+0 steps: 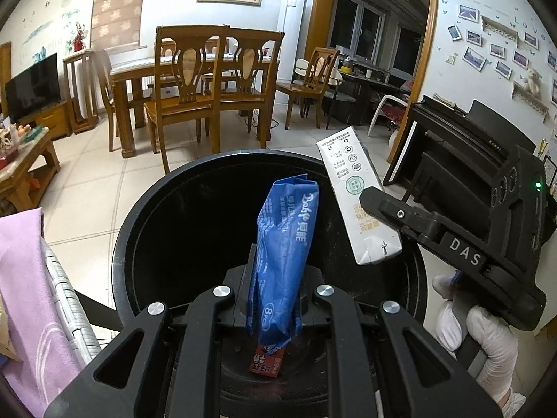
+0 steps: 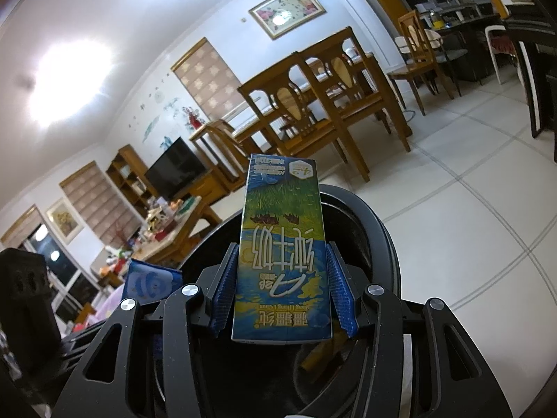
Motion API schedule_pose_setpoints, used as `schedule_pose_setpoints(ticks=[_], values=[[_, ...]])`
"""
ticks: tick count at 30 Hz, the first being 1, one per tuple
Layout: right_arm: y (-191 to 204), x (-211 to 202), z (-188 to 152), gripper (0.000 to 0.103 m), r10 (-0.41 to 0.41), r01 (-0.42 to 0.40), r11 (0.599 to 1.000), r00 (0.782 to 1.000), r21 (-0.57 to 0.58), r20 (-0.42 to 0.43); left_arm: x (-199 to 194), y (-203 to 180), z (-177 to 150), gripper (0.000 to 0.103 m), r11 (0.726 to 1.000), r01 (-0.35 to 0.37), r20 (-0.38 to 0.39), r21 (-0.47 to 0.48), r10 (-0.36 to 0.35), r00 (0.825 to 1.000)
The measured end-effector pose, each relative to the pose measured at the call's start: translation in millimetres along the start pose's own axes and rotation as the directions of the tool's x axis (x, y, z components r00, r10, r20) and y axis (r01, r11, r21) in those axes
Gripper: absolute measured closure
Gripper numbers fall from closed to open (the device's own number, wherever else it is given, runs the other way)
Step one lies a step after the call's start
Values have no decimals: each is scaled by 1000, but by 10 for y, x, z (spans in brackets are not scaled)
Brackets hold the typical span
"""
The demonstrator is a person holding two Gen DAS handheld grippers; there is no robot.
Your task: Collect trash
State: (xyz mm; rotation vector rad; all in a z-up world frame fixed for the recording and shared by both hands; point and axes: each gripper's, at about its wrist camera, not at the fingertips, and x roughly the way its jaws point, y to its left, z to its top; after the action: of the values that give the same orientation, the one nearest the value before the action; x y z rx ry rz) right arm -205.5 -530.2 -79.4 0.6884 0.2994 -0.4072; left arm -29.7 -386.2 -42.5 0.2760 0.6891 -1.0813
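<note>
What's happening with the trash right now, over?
Left gripper shut on blue packet, over black bin. Right gripper shut on milk carton, at bin's rim. Red wrapper already inside. Nothing blocking.

Black bin point(image 1: 146, 216) mouth wide open — red wrapper point(image 1: 266, 360) alone at the bottom.

The left wrist view is taken from close above the black bin point(image 1: 146, 230), angled down into it, with the room beyond. The right wrist view is taken from the right of the bin point(image 2: 379, 240), low and tilted upward toward the ceiling. The bin, the dining chairs point(image 1: 216, 80) point(image 2: 313, 104) and the television point(image 1: 31, 87) point(image 2: 175, 169) are shared by both views.
</note>
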Motion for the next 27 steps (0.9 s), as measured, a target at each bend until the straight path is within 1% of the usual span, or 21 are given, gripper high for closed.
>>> schedule_pose_setpoints(ticks=[16,20,22,23,24,25,26,27], values=[[48,8,-50,53,-7,7,1000,1000,-6,1,48,8,-9,87,1000,6,-8,5,-6,1000],[46,3,-56,53,-6,6,1000,1000,-5,3,48,2,-9,84,1000,-2,1,9,2,1000],[54,-10,-50,51,-6,6,1000,1000,-8,2,48,7,-21,75,1000,-7,2,9,7,1000],[56,-12,-55,43,-4,4,1000,1000,-8,6,39,6,-31,59,1000,-11,7,6,11,1000],[65,-37,-58,38,-3,3,1000,1000,-6,11,25,7,-34,40,1000,-19,16,6,19,1000],[55,-47,-49,33,1,-1,1000,1000,0,21,-7,5,-36,34,1000,-28,36,7,28,999],[59,-63,-48,33,5,-5,1000,1000,3,27,-46,5,-39,31,999,-34,58,11,33,998],[60,-76,-42,33,7,-8,1000,999,4,32,-71,11,-43,31,999,-34,69,16,33,997]])
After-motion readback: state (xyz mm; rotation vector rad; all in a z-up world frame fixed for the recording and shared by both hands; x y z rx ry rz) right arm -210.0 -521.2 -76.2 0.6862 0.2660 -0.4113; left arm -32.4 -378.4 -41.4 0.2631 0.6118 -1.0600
